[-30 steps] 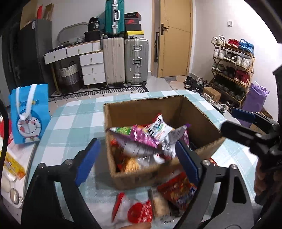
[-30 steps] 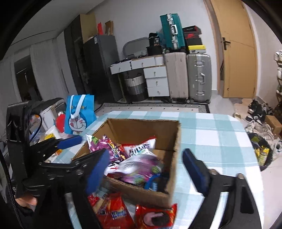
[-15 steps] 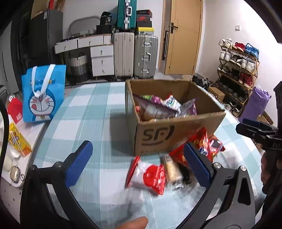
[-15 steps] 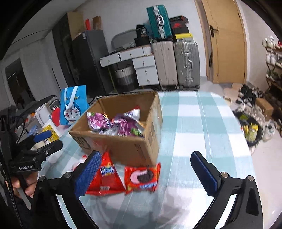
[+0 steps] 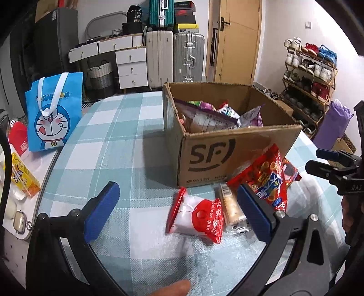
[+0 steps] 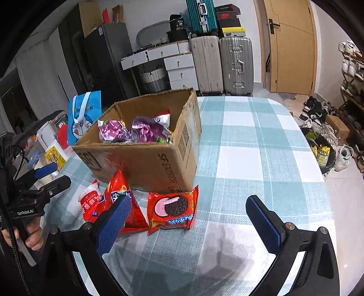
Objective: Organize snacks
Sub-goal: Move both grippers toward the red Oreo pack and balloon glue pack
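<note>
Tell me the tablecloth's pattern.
Teal and white checks on the tablecloth, clearest in the right wrist view.

A checked teal-and-white cloth [image 5: 109, 141] covers the table. At its left edge stands a blue cartoon bag [image 5: 54, 111] with white handles, upright. Beside it lie a red pouch [image 5: 17, 139] and a yellow carton [image 5: 22, 179]; a small case [image 5: 19, 222] sits at the near corner.

Against the far wall stand 2 suitcases, one cream [image 5: 159, 58] and one silver [image 5: 188, 57], just beside each other, with a teal suitcase [image 5: 161, 12] stacked above. Left of them are white drawers [image 5: 132, 68] and a woven basket [image 5: 101, 76]. A wooden door [image 5: 236, 41] is shut. A shoe rack [image 5: 311, 75] fills the right wall, a purple bag [image 5: 333, 124] near it.
</note>
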### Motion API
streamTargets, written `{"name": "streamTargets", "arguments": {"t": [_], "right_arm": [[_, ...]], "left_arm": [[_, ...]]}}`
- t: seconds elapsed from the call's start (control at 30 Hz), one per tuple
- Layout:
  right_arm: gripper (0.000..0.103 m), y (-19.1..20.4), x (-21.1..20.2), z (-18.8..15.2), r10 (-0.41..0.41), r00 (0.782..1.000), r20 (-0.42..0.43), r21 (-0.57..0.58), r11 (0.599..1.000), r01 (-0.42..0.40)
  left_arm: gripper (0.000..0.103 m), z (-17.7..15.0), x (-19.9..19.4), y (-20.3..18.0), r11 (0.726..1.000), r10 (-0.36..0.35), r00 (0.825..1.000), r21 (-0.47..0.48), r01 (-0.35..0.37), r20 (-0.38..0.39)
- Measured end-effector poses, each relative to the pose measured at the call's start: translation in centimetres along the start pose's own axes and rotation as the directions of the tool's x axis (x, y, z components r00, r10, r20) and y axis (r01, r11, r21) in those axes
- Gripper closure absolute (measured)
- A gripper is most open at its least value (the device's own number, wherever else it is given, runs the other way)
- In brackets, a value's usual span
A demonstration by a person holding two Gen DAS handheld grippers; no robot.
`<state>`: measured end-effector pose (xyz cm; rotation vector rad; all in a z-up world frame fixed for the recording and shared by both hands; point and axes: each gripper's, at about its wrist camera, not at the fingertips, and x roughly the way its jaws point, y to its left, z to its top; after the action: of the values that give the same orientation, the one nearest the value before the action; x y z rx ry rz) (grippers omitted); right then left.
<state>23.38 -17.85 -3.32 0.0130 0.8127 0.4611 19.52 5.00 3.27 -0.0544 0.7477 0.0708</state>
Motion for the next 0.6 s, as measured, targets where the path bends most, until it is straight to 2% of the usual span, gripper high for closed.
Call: {"name": "streamTargets", "arguments": {"t": [0.33, 0.6], "right_arm": [[0.0, 0.8, 2.8, -1.1, -0.015, 0.997, -0.071, -0.037, 0.999, 0.013], [0.0, 0.7, 3.6, -1.4, -0.016, 0.996, -0.09, -0.036, 0.999, 0.013]], "left_arm": [[0.001, -0.6, 2.3, 0.0, 1.0, 0.01, 0.997, 0.028, -0.008, -0.07], [0.001, -1.7, 4.6, -0.6, 0.997, 0.014, 0.99, 0.076, -0.003, -0.141]]}}
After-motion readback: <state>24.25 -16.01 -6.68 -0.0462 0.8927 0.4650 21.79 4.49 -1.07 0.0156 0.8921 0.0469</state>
